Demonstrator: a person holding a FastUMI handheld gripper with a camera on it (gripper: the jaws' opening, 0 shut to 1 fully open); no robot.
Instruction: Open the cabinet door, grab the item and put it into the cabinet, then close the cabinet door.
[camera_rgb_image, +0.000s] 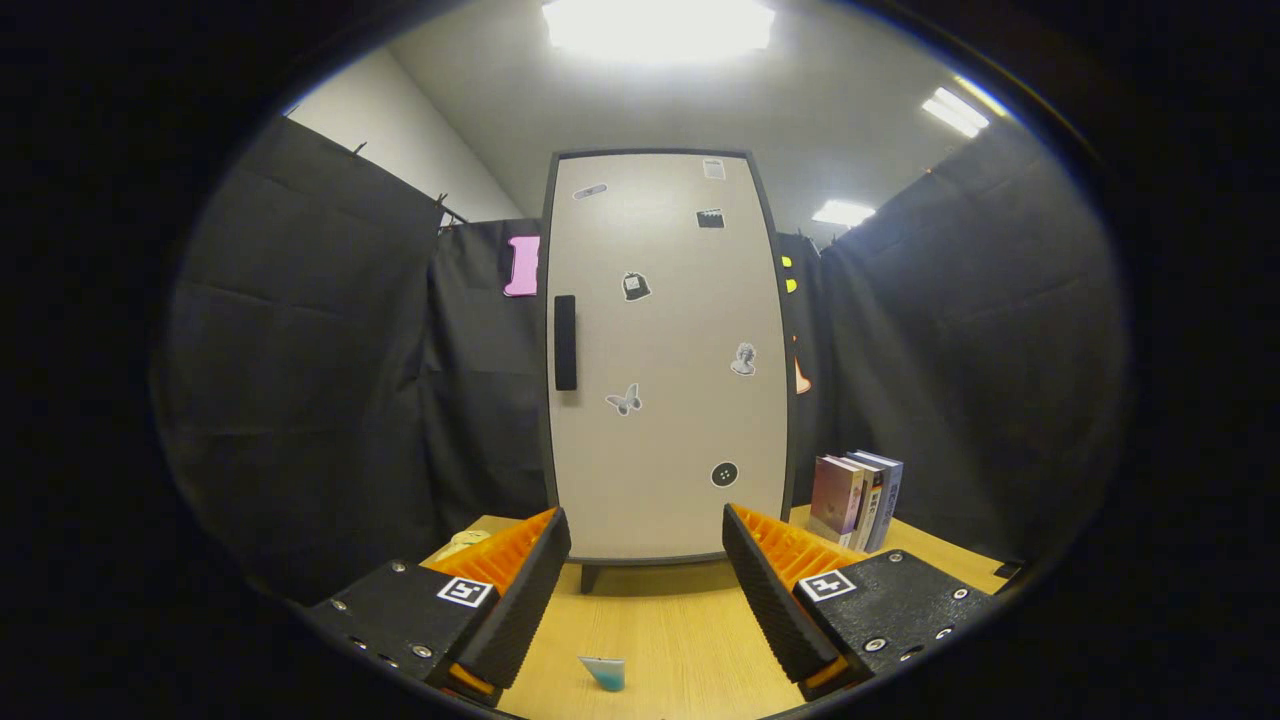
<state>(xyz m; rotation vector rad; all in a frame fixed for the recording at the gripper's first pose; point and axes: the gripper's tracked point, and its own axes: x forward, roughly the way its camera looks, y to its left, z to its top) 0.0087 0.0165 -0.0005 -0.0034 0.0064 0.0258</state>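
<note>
A tall beige cabinet (665, 350) stands on the wooden table (670, 620), beyond my fingers. Its door is closed, with several stickers on it and a black vertical handle (565, 342) near its left edge. My gripper (647, 560) is open, its black and orange fingers (525, 590) spread wide with nothing between them, and it points at the cabinet's lower part from some way off. A small blue and white item (604, 672) lies on the table close below, between the fingers.
A few upright books (858, 498) stand on the table to the right of the cabinet. A pale object (462, 545) lies behind the left finger. Black cloth walls close in on both sides.
</note>
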